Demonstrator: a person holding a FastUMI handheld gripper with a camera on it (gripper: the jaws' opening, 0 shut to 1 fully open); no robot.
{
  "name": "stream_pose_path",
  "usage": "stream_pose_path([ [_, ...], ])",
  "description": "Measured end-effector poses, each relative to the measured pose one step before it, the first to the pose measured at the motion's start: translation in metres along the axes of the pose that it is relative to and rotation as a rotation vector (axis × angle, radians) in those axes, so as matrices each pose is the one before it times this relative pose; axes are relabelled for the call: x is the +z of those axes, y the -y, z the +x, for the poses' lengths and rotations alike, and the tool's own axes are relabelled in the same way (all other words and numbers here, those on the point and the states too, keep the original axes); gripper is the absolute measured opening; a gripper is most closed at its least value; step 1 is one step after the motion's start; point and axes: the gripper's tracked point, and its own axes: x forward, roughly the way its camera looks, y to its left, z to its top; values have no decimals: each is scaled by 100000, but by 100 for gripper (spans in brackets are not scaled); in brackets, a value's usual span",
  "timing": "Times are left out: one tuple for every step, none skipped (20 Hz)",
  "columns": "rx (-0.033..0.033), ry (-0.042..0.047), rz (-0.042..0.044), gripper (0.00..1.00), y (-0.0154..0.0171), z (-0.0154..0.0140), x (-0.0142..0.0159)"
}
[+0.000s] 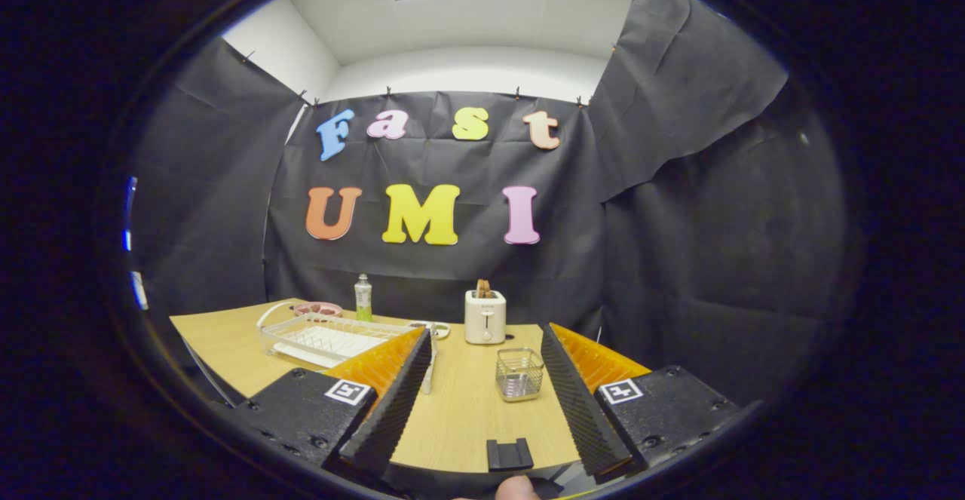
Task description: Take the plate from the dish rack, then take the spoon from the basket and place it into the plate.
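In the gripper view we are looking along the gripper (486, 398) with its fingers spread wide and nothing between them but bare table (467, 417). We are holding it low and near the front edge, aimed toward the far side of the booth.

Far and to the left the dish rack (324, 336) is standing on the table, a white wire frame with a tray under it. The plate (317, 308) is sitting at its far end, a pinkish rim showing over the wires; we cannot tell how steeply it is leaning. Just right of the rack a green bottle (363, 298) is standing upright against the wall.

Between the fingers, nearer the right one, the wire basket (519, 373) is resting on the table. It is too small for us to make out what lies in it. Close beside the left finger a long pale utensil is lying, its bowl (436, 329) at the far end; it may be the spoon, though we cannot say for sure. Beyond the basket a white toaster (485, 317) is standing with toast in its slot.

We are judging that the first step is not yet begun: the plate is in the rack and the gripper is empty. The next move is calling for a swing left and forward toward the rack's far end, fingers kept wide, lined up to close over the plate's rim without catching the wires or the bottle.
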Motion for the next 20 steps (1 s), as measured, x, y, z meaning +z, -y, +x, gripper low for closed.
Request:
stream_pose_path([
  [286,-212,192,95,-89,-134,308],
  [775,44,805,95,-77,-101,-231],
  [2300,-998,1225,95,-550,-244,-116],
  [2556,-1550,674,95,-795,-250,-548],
  [726,-488,260,95,-375,-188,-420],
  [167,165,-67,95,-92,191,122],
  [74,-186,33,95,-193,-26,-116],
  [507,-153,402,95,-483,-134,-293],
  [583,-53,723,95,-311,-119,-176],
  [438,205,320,95,-292,-123,5],
  [79,344,41,95,-107,14,17],
  [86,215,-22,95,-61,157,-71],
  [209,-28,220,95,-138,141,-95],
  [137,-212,550,95,42,-137,-54],
  [-49,-25,471,95,5,10,-6],
  [-345,505,33,95,163,35,179],
  [10,226,-572,95,68,83,89],
  [-180,-264,-815,95,182,4,-9],
  [-423,-241,-280,95,182,182,-29],
  [-218,-231,186,95,125,96,22],
])
